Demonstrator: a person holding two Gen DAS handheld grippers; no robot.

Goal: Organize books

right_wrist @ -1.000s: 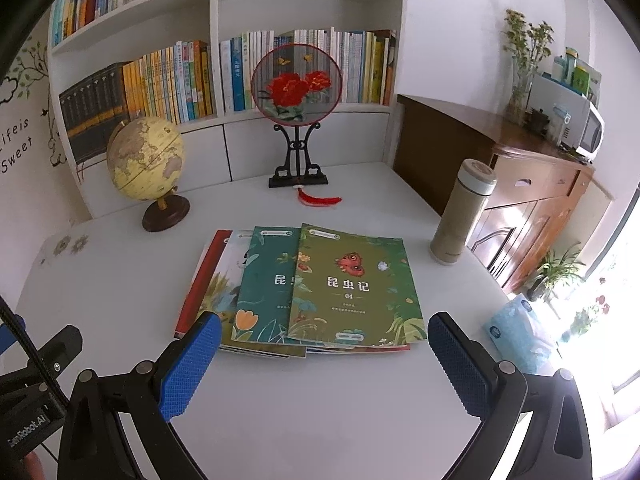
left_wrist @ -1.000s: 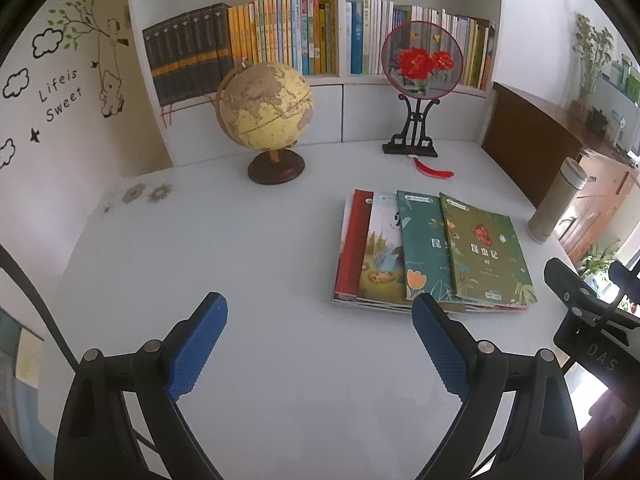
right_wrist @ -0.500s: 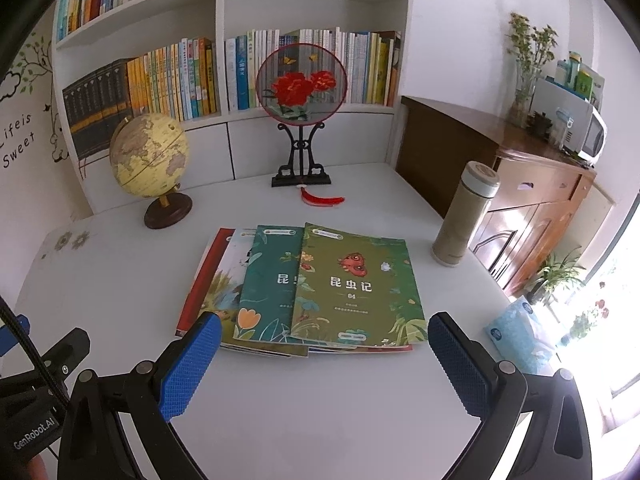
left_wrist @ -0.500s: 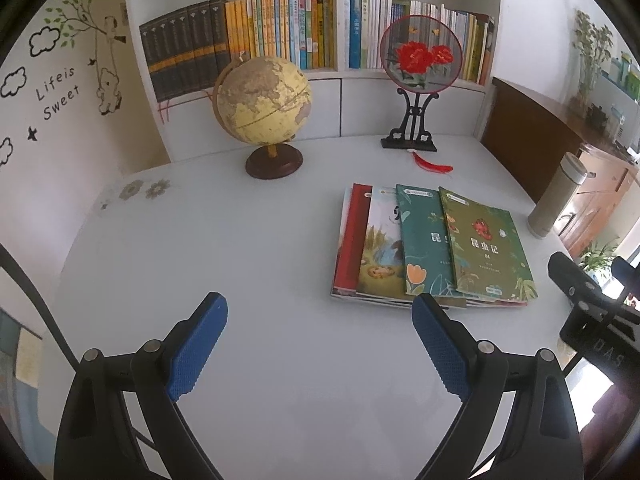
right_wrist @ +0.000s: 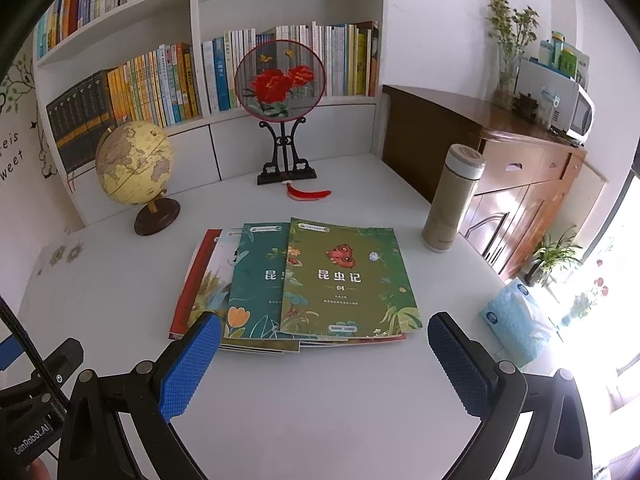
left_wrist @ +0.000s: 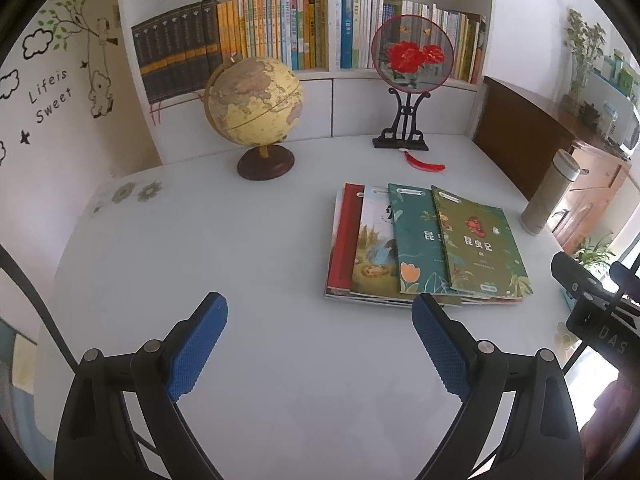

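Several thin books lie fanned out in an overlapping pile on the white table (left_wrist: 248,248). The top one is a green book (right_wrist: 346,280) with a red insect on its cover; it also shows in the left wrist view (left_wrist: 478,246). Under it lie a teal book (right_wrist: 260,276), a picture book (left_wrist: 374,248) and a red book (left_wrist: 344,236). My left gripper (left_wrist: 320,344) is open and empty, above the table to the front left of the pile. My right gripper (right_wrist: 324,364) is open and empty, just in front of the pile's near edge.
A globe (left_wrist: 256,108) and a round red-flower fan on a black stand (left_wrist: 410,56) stand at the back of the table below a filled bookshelf (left_wrist: 280,32). A beige thermos (right_wrist: 452,200) stands at the right edge. A tissue pack (right_wrist: 516,320) lies front right.
Both grippers have moved slightly forward and tilted down toward the pile, so the books sit lower and nearer in both views. Both stay open. The books have not moved.
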